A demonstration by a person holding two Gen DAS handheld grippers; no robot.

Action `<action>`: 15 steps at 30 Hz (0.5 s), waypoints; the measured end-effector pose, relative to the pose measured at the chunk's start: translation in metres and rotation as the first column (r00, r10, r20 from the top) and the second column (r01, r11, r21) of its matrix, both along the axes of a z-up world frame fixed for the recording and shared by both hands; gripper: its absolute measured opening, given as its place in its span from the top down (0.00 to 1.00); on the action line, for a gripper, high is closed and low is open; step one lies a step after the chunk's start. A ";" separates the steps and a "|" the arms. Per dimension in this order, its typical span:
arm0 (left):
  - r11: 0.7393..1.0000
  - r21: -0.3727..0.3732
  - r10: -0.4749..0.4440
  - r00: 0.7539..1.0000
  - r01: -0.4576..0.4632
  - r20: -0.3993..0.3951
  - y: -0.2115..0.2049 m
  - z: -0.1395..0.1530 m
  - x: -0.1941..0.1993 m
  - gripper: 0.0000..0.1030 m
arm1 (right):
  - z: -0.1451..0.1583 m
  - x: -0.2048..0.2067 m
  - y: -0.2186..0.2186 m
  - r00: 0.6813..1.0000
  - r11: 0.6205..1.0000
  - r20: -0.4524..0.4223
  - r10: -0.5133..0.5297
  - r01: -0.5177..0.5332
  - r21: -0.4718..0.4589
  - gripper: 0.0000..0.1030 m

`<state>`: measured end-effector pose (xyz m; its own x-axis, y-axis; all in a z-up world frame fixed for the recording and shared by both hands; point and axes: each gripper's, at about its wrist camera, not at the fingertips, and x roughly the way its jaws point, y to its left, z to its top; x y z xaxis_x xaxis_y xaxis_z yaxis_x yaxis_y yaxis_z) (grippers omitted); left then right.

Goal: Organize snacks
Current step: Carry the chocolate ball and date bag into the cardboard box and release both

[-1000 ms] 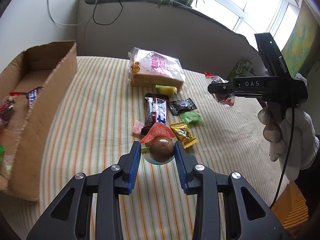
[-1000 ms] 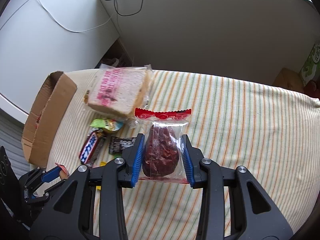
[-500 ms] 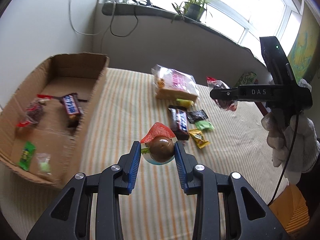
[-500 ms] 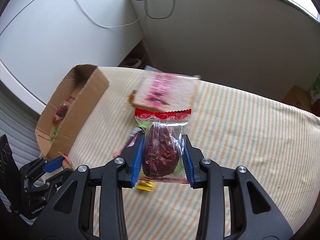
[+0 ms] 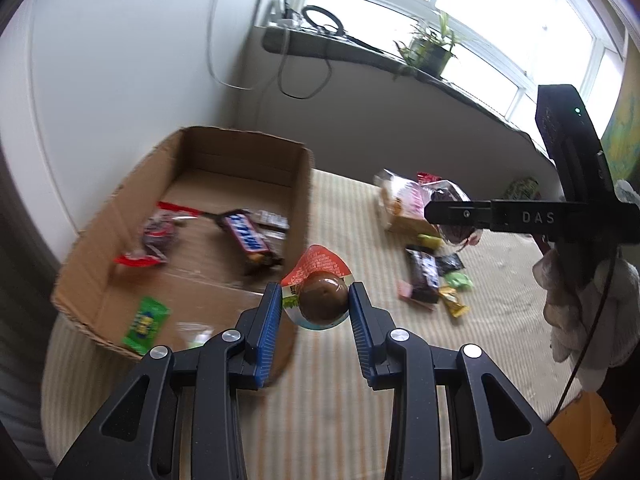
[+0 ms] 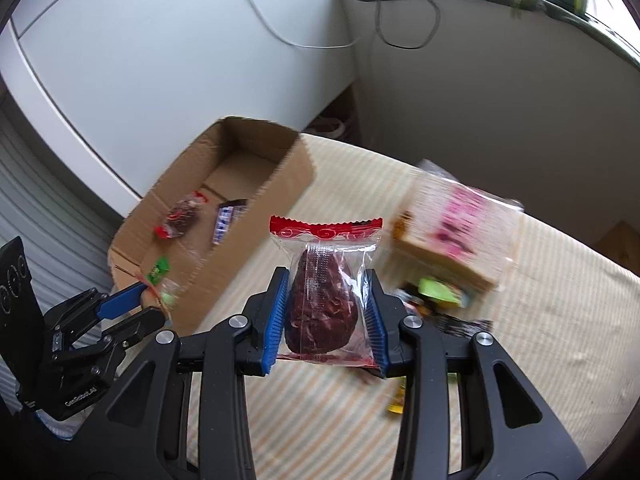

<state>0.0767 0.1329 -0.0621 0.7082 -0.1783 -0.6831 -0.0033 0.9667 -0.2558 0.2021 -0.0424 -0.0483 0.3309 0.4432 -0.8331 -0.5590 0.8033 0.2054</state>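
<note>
My left gripper (image 5: 314, 307) is shut on a brown chocolate egg in a red-and-white half shell (image 5: 323, 295), held above the near right wall of the open cardboard box (image 5: 302, 184). My right gripper (image 6: 327, 312) is shut on a clear packet with a red top holding a dark red dried fruit (image 6: 322, 300), above the striped cloth just right of the box (image 6: 280, 196). Inside the box lie a chocolate bar (image 5: 248, 236), a red-ended packet (image 5: 154, 236) and a green sweet (image 5: 146, 322). The left gripper (image 6: 138, 302) shows at the lower left of the right wrist view.
On the striped tablecloth (image 5: 328, 392) to the right lie a bagged sandwich (image 6: 452, 232), a second chocolate bar (image 5: 424, 276), a black sachet (image 5: 450, 264), green and yellow sweets (image 5: 456, 292). A gloved hand (image 5: 576, 312) holds the right gripper's handle. A window ledge with cables and a plant runs behind.
Both grippers have swung left and risen a little with their snacks still held. The cardboard box has come from the left edge into the middle of both views.
</note>
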 end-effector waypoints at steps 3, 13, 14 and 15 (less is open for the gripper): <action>1.000 0.002 0.024 1.000 -0.024 0.004 0.015 0.000 -0.002 0.68 | 0.000 -0.003 0.020 1.000 1.000 0.001 0.027 -0.027 0.001 0.63; 0.995 -0.007 0.102 0.995 -0.102 -0.001 0.061 -0.006 -0.006 0.68 | -0.006 -0.010 0.083 0.994 0.994 -0.010 0.106 -0.106 0.001 0.63; 0.994 -0.007 0.107 0.994 -0.107 -0.001 0.064 -0.006 -0.006 0.68 | -0.007 -0.010 0.086 0.994 0.994 -0.012 0.111 -0.111 0.000 0.63; 0.994 -0.008 0.112 0.994 -0.112 0.000 0.067 -0.006 -0.007 0.68 | -0.008 -0.010 0.091 0.993 0.993 -0.014 0.119 -0.119 0.001 0.63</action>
